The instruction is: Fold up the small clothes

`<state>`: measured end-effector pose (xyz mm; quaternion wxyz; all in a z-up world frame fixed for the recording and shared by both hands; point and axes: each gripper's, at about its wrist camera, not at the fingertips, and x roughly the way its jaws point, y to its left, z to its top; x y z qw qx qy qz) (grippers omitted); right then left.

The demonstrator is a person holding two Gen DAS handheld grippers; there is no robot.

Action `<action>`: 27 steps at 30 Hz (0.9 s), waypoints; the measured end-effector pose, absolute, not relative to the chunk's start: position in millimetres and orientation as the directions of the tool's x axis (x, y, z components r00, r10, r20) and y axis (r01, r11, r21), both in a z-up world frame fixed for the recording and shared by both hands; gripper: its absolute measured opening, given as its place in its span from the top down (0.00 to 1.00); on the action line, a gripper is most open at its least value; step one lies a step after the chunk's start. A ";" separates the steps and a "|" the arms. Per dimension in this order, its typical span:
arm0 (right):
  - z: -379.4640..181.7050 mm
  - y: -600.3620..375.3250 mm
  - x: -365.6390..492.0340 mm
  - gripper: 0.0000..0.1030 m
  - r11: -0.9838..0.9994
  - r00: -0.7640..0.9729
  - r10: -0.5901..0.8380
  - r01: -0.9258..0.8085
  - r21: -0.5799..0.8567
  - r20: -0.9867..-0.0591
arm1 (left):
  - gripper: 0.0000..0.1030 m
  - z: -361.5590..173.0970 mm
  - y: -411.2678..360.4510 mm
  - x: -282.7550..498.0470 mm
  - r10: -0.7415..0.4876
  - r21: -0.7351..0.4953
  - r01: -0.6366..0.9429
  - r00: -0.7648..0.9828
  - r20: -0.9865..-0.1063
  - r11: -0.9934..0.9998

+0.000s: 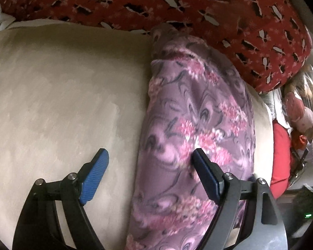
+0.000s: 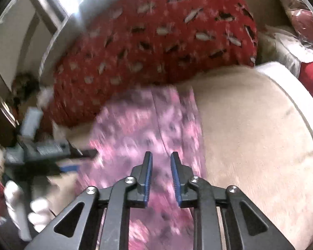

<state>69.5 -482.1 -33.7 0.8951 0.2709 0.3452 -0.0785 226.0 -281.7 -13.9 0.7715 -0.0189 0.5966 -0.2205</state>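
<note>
Purple floral garment [image 1: 198, 125] lay as a long folded strip on the beige cushion [image 1: 62, 93], against the red patterned pillow [image 1: 177, 2]. I judged each end needed a clean pinch. My left gripper [image 1: 150, 156] hovered low, jaws spread wide across its edge; my right gripper [image 2: 161, 160] hung above, jaws slightly parted, empty.

Right wrist view motion-blurred: purple-pink floral fleece garment [image 2: 144, 129] print smeared, its near end cut off at bottom edge. Black gripper with blue pads [image 2: 58, 156] at left only a blur, jaw state unreadable. Clutter behind the red patterned cushion [image 2: 156, 37] indistinct.
</note>
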 end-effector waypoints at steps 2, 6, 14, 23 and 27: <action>-49.2 -478.1 67.8 0.74 0.855 0.705 0.032 0.348 0.384 -0.709 | 0.19 -12.4 -277.8 221.3 -0.363 -0.295 0.314 0.186 -0.913 0.903; -47.0 -482.9 47.0 0.71 0.797 0.750 0.044 0.372 0.475 -0.660 | 0.19 -4.4 -272.8 212.3 -0.351 -0.269 0.334 0.214 -0.912 0.903; -59.6 -463.4 16.5 0.72 0.833 0.769 -0.003 0.355 0.424 -0.639 | 0.19 -2.1 -263.9 197.9 -0.329 -0.244 0.337 0.222 -0.918 0.909; -58.0 -456.4 24.7 0.55 0.846 0.755 -0.013 0.357 0.395 -0.655 | 0.19 -1.2 -253.9 193.0 -0.320 -0.241 0.328 0.211 -0.924 0.913; -50.9 -462.5 36.2 0.22 0.802 0.739 0.114 0.326 0.501 -0.664 | 0.19 -2.9 -239.7 203.9 -0.367 -0.312 0.288 0.159 -0.917 0.905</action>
